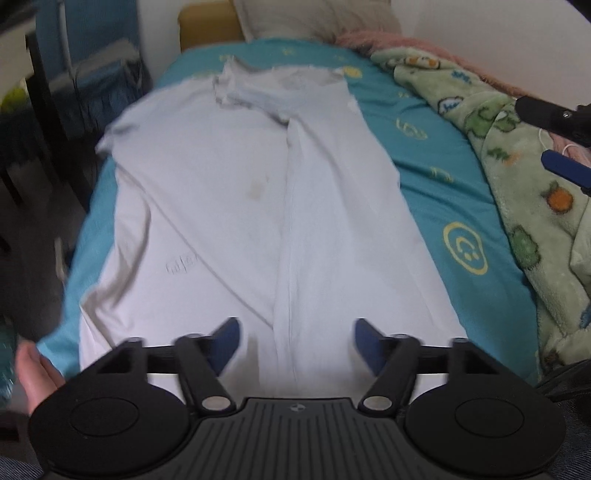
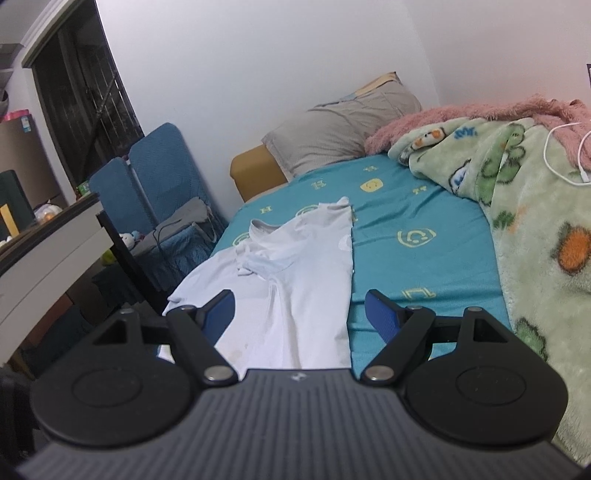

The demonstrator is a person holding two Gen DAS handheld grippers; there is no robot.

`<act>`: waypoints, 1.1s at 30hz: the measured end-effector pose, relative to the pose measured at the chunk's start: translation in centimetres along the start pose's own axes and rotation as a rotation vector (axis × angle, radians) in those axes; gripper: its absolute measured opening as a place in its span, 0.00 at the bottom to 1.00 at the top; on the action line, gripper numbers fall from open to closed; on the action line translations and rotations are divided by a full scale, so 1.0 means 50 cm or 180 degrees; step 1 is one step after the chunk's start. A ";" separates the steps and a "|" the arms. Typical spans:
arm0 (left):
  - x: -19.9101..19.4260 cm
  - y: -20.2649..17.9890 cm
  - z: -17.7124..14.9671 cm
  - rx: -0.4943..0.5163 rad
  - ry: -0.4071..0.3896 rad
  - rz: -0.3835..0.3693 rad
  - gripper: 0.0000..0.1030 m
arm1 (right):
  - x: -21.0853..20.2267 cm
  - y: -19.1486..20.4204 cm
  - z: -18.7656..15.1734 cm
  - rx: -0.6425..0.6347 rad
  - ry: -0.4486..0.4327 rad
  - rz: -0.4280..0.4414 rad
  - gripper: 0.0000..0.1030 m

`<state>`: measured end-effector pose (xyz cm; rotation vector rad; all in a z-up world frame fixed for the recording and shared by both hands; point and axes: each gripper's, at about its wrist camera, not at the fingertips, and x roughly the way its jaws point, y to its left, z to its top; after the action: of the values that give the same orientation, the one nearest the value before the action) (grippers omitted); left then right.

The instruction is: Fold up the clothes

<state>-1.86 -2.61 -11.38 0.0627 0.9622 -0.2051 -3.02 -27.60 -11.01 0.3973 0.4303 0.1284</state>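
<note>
White cloth fills the middle of the left wrist view: a white shirt [image 1: 258,206] lies flat on the bed [image 1: 443,192], its collar pointing away toward the pillow [image 1: 314,18] and its hem nearest the camera. One side of the shirt is folded in over the body, leaving a long straight crease down the middle, and a faint yellowish stain shows near the centre. The bed carries a teal sheet with yellow smiley prints.

The left claw [image 1: 295,341] hovers just above the hem, its blue-padded fingers spread apart with nothing between them. The right claw [image 2: 299,308] also stands open and empty, held over the right edge of the shirt [image 2: 295,266] where it meets the bare sheet; its fingers [image 1: 565,170] also show at the right edge of the left wrist view, over the blanket.

A green fleece blanket [image 2: 535,221] with cartoon prints is heaped along the right side of the bed, with a pink fluffy blanket [image 2: 443,118] behind it and a white cable [image 2: 565,155] lying on top. A blue chair [image 2: 155,177] stands beside the bed on the left.
</note>
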 end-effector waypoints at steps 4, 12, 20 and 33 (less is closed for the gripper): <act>-0.025 -0.019 0.024 0.0164 -0.0261 0.0104 0.84 | -0.004 -0.001 0.002 0.0015 -0.0043 -0.0012 0.77; -0.069 -0.048 0.100 0.0260 -0.0824 0.0266 0.97 | -0.011 -0.002 0.005 0.0003 -0.0138 -0.0068 0.77; -0.064 -0.039 0.147 0.0184 -0.1096 0.0252 1.00 | -0.006 -0.007 0.003 -0.0012 -0.0176 -0.0173 0.77; -0.071 0.083 0.122 -0.0153 -0.1082 0.0219 1.00 | 0.034 0.025 -0.018 -0.0266 -0.0007 -0.0226 0.77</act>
<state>1.97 1.10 -5.15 0.0156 0.6249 -0.1238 -1.91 -25.80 -11.92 0.2996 0.4349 0.0766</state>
